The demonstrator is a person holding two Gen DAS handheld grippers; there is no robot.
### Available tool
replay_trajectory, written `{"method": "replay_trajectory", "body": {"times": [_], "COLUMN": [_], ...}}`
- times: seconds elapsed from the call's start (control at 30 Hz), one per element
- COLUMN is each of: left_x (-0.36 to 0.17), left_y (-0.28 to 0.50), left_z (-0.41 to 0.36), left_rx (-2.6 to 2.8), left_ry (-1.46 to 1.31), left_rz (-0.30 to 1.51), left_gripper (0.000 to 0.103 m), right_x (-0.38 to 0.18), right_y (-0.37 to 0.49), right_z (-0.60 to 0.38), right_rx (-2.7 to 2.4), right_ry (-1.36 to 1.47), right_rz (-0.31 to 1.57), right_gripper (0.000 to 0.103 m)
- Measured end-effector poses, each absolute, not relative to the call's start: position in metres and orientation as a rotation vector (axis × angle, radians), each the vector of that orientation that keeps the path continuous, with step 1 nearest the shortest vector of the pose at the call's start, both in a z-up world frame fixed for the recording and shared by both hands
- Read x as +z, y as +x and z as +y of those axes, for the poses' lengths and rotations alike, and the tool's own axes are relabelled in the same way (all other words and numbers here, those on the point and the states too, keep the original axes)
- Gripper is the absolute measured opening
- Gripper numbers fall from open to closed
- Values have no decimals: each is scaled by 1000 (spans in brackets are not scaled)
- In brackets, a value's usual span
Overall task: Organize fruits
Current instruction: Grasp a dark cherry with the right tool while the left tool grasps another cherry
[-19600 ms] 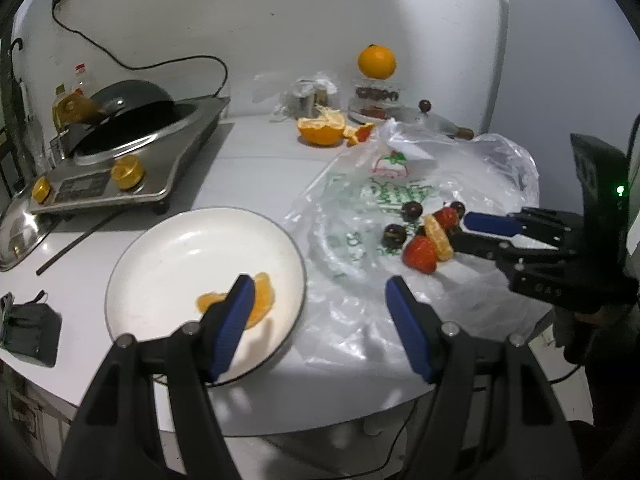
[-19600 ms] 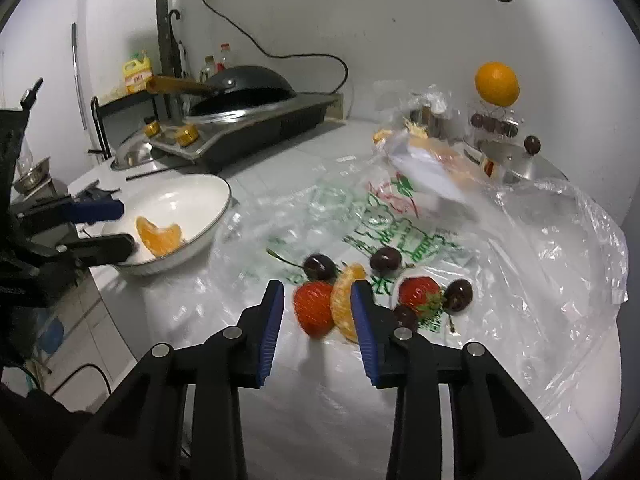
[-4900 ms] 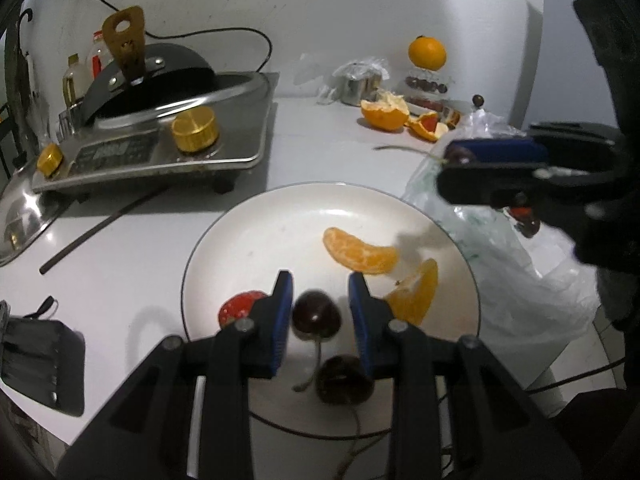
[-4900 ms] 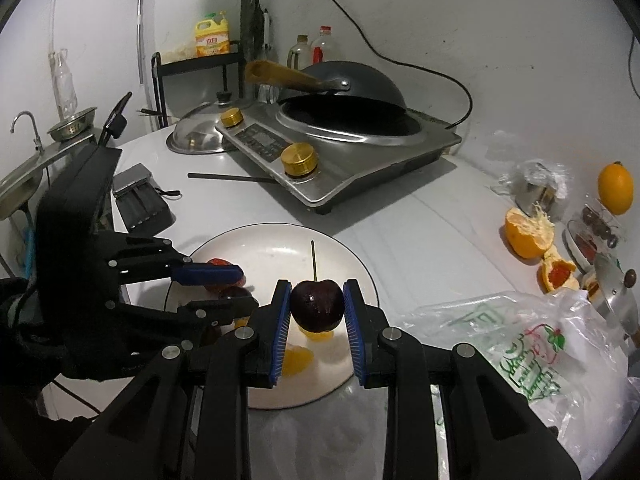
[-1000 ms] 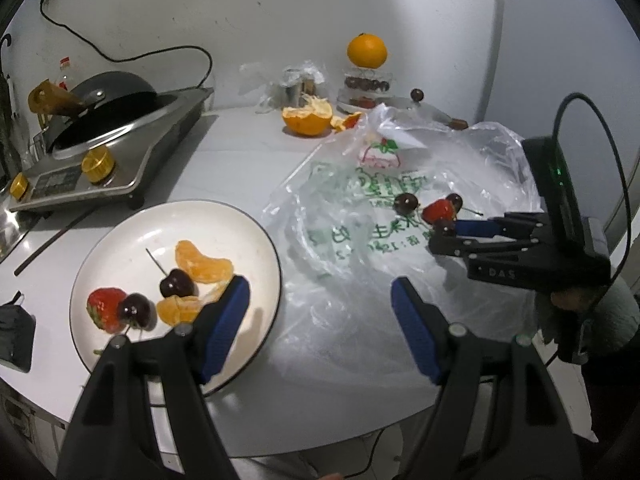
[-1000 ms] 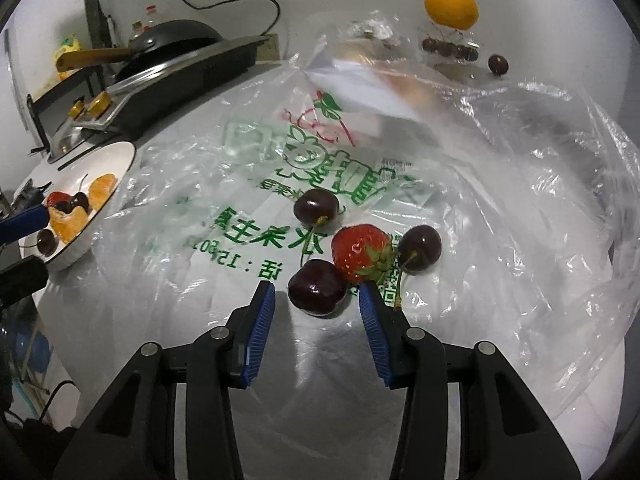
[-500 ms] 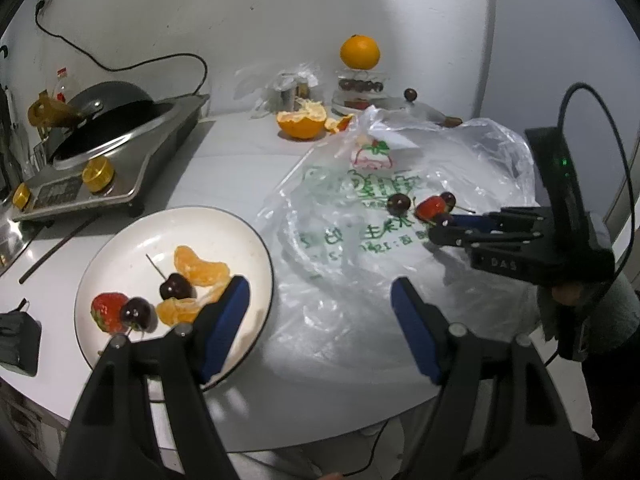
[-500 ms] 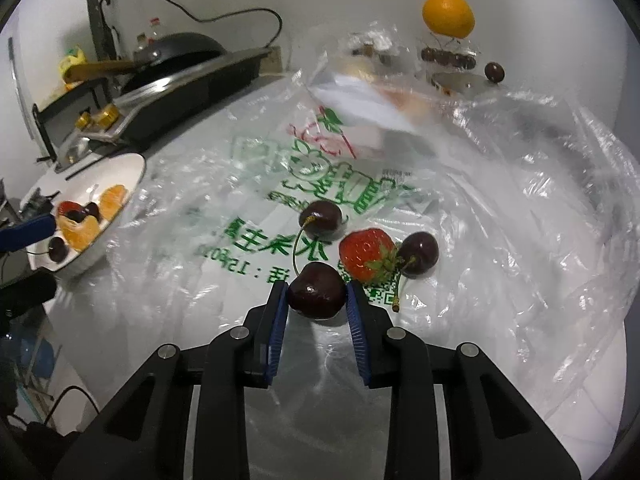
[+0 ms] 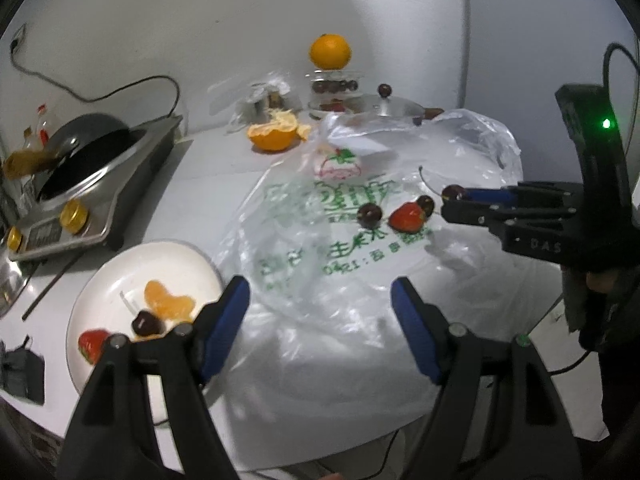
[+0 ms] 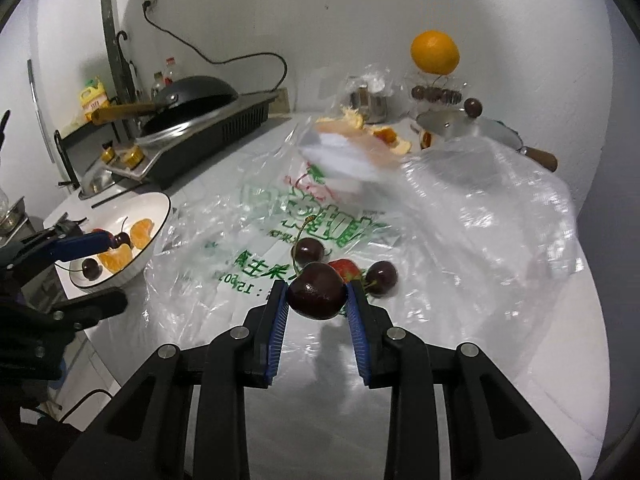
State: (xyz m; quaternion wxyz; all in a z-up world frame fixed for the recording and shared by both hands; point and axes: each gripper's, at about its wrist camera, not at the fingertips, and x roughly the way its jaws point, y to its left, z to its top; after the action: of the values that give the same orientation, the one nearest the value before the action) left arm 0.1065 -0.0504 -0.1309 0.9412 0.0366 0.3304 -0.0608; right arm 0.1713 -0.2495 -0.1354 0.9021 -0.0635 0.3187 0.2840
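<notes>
Left wrist view: sitting behind the left gripper (image 9: 320, 312), looking forward and down across the table (image 9: 208, 184) toward the back wall; plate (image 9: 120, 272) lying near at lower left, bag (image 9: 360, 248) ahead.
Right wrist view: sitting behind the right gripper (image 10: 317, 304), facing down over the bag (image 10: 460, 216) from close range; stove (image 10: 208, 136) standing far left.
Shared area: both views are covering the bag, the plate (image 10: 158, 204), the stove (image 9: 104, 184) and the orange (image 9: 330, 51) at the wall.
Cross-view: each view is showing the other gripper at its edge.

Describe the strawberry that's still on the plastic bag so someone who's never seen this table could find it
Find the big clear plastic bag with green print, right of the white plate. Near its middle lie three small fruits. The strawberry is the bright red one between two dark cherries.
</notes>
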Motion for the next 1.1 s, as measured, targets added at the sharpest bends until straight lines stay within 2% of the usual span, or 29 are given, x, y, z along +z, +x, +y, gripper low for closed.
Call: {"method": "replay_trajectory", "body": {"times": [0.37, 1.1], "left_x": [-133, -155], "left_y": [141, 222], "left_z": [-95, -124], "left_rx": [-167, -151], "left_ry": [191, 331], "left_rz": [688, 733], "left_gripper": [75, 74], "right_x": [-132, -135], "right_y": [181, 222], "right_z": [-273, -288], "right_rx": [616, 720], "right_ry": [-99, -81], "right_rz": [639, 627], "right_gripper": [31, 31]}}
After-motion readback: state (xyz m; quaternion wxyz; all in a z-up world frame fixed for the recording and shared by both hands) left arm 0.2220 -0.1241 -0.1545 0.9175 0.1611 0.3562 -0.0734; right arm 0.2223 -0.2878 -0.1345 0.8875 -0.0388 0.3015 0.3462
